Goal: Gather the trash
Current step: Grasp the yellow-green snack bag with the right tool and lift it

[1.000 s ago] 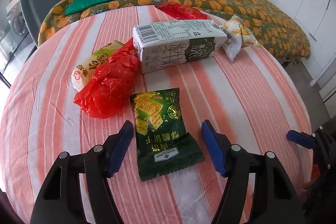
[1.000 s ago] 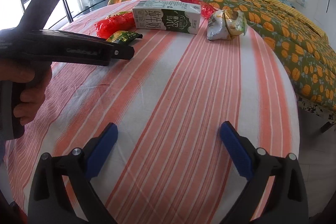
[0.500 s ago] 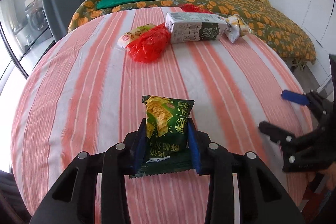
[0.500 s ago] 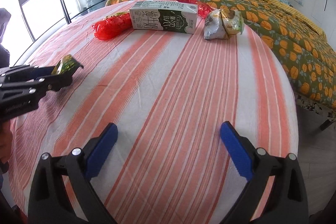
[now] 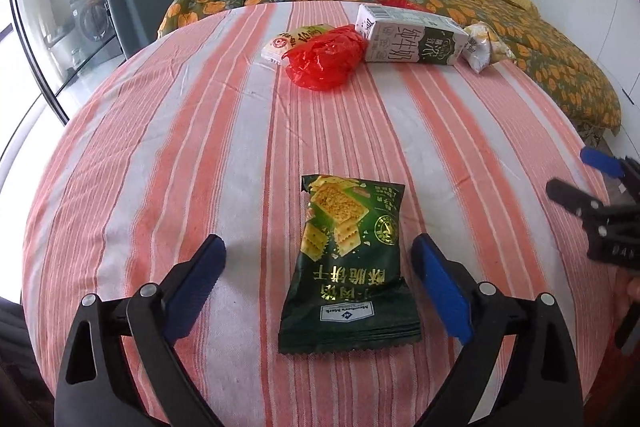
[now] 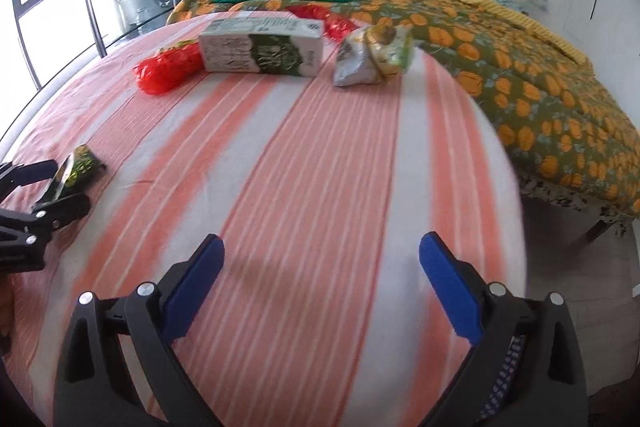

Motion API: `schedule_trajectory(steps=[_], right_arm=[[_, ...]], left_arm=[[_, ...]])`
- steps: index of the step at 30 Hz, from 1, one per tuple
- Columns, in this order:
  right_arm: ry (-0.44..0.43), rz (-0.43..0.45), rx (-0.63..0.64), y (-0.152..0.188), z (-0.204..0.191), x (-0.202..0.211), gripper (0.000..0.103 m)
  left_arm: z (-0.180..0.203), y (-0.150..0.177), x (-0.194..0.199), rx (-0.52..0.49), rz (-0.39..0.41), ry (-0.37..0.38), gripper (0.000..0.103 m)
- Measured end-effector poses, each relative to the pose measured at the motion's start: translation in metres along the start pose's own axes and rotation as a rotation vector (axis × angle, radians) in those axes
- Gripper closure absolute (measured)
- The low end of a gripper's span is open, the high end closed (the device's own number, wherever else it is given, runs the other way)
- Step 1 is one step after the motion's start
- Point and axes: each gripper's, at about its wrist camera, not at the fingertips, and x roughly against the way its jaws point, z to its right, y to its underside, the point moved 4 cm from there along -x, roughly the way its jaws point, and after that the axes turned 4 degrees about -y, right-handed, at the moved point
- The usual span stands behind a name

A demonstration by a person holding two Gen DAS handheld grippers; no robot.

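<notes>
Released "Member's Mark" cracker packet (image 5: 347, 267) between now-spread left gripper (image 5: 318, 267) fingers

Left claw (image 5: 318, 281) open, straddling cracker packet (image 5: 348, 267).

A dark green foil cracker packet (image 5: 346, 263) lies flat on the near striped tablecloth. At the far edge lie a crumpled red plastic bag (image 5: 325, 57), a white-and-green milk carton (image 5: 412, 41) on its side, a pale snack wrapper (image 5: 294, 41) and a crumpled silver-yellow wrapper (image 5: 486, 46).
</notes>
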Motion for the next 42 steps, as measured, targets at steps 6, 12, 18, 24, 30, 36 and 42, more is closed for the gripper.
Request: schedule_trajectory(steps=[6,12,18,24,30,36,42], right_arm=[[0.072,0.034,0.076,-0.069,0.025,-0.028,0.008],[0.124,-0.013,0.163,-0.119,0.031,-0.082,0.009],[0.110,-0.029,0.172,-0.132,0.035,-0.101,0.038],[-0.008,0.018,-0.017,-0.119,0.051,-0.069,0.052],[-0.189,0.060,-0.030,-0.056,0.017,-0.006,0.052],[-0.248,0.027,0.046,-0.011,-0.040,0.009,0.042],[-0.196,-0.035,0.090,0.002,-0.054,-0.006,0.021]], left_arm=[[0.001,0.000,-0.001,0.004,-0.002,-0.004,0.008],[0.001,-0.001,-0.002,0.010,-0.005,0.002,0.007],[0.001,-0.001,-0.002,0.013,-0.006,0.002,0.006],[0.001,-0.001,-0.002,0.012,-0.006,0.002,0.006],[0.001,-0.001,-0.002,0.012,-0.006,0.002,0.006],[0.001,-0.001,-0.002,0.012,-0.006,0.002,0.006],[0.001,-0.001,-0.002,0.012,-0.006,0.002,0.006]])
